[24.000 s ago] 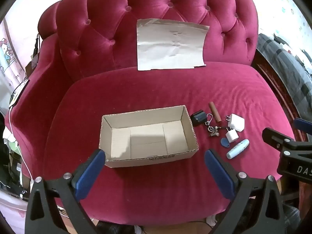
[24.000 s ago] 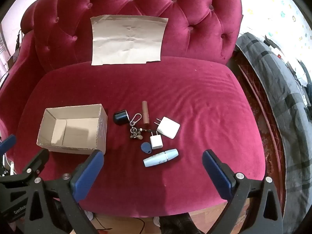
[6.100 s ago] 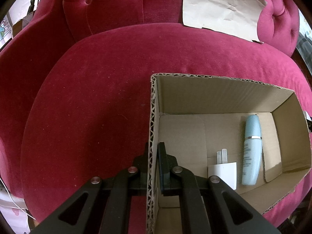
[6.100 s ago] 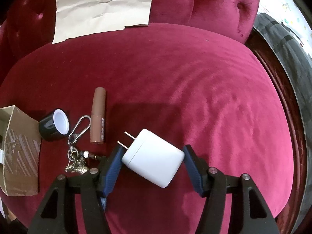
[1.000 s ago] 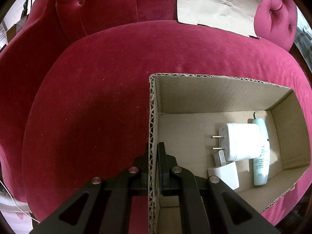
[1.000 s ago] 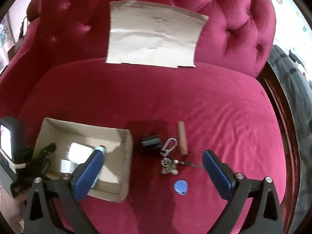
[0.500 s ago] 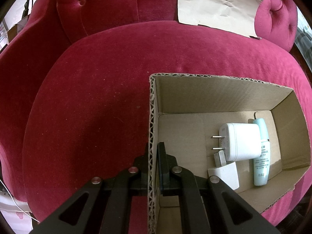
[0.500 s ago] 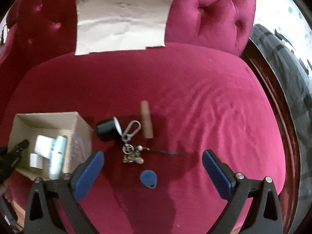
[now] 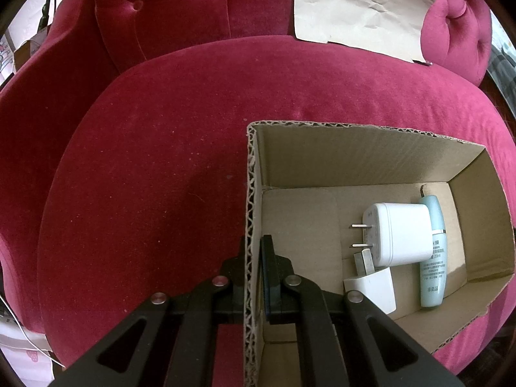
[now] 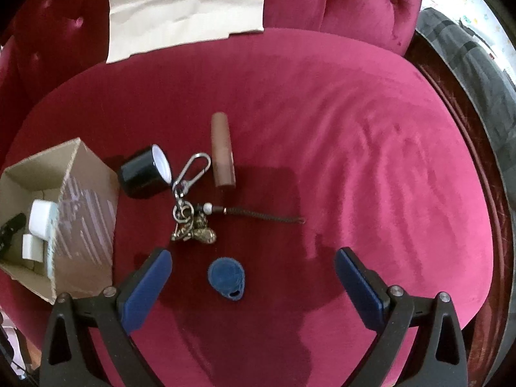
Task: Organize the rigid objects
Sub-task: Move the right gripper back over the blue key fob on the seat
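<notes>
My left tool [image 9: 254,251] is clamped shut on the near end wall of the cardboard box [image 9: 354,158], one pad outside, one inside, steadying it on the red sofa seat [image 9: 161,167]. In the box lie the large white charger [image 9: 400,235], the small white charger [image 9: 371,290] at its 7 o'clock, touching it, and the pale blue bottle [image 9: 433,258] against its 3 o'clock side.

My right tool [image 10: 253,277] stands wide open and holds nothing. The blue key tag [image 10: 227,277] lies flat between its pads, nearer the left one. At the tag's 11 o'clock sits the keychain [image 10: 190,206] with its cord trailing toward 3 o'clock; the black cap [image 10: 143,174] and the brown tube [image 10: 222,151] lie beyond, toward 12 o'clock.

Judgement: the tag is the next pick. It is thin and flat on soft velvet, so I should centre the pads on it, press them slightly into the cushion, and close across its narrow width. I should keep clear of the keychain so nothing snags. The left grip should hold firm so the box does not tip when the tag is dropped in.
</notes>
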### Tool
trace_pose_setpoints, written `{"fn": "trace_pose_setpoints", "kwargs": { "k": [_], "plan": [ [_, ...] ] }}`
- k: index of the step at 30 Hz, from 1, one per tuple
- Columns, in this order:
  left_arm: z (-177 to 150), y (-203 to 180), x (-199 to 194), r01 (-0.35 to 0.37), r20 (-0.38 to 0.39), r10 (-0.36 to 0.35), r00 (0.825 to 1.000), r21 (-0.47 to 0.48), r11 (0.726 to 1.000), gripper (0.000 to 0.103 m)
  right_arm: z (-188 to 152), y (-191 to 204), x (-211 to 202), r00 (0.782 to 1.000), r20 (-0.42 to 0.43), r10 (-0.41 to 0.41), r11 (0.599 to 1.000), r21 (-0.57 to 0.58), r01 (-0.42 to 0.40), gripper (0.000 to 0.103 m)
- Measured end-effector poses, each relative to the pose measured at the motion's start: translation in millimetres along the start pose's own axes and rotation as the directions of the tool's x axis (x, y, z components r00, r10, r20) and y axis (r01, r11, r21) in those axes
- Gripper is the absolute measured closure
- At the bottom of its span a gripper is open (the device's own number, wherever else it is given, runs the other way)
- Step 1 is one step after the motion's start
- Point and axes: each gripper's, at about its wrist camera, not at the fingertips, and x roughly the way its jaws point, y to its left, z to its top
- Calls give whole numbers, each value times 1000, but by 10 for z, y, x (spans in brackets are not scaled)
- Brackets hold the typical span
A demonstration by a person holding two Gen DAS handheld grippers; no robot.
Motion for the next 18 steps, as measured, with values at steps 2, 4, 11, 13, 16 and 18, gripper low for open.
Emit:
{"fn": "trace_pose_setpoints", "kwargs": {
  "k": [2,4,11,13,16,18],
  "plan": [
    [0,1,1,0,0,0,1000,0,1000,98,-14,6,47,1000,-7,3,1000,-10,-3,0],
    [2,-5,1,-1,1,1,1000,2,1000,98,-36,13,92,1000,-14,4,1000,-16,-5,0],
    [4,4,3,0,-1,0,1000,1,1000,98,-200,59,235,998,-58,20,1000,-16,-21,16],
    [7,8,3,0,-1,0,1000,0,1000,98,-241,92,240,999,-52,17,1000,-25,-18,19],
    [9,1,1,-2,-1,2,1000,1,1000,98,-279,103,194,999,-39,24,999,-35,-26,45],
    [7,-4,-1,-4,1,4,1000,3,1000,97,-318,98,155,999,-31,25,999,-38,-26,75]
  ]
}}
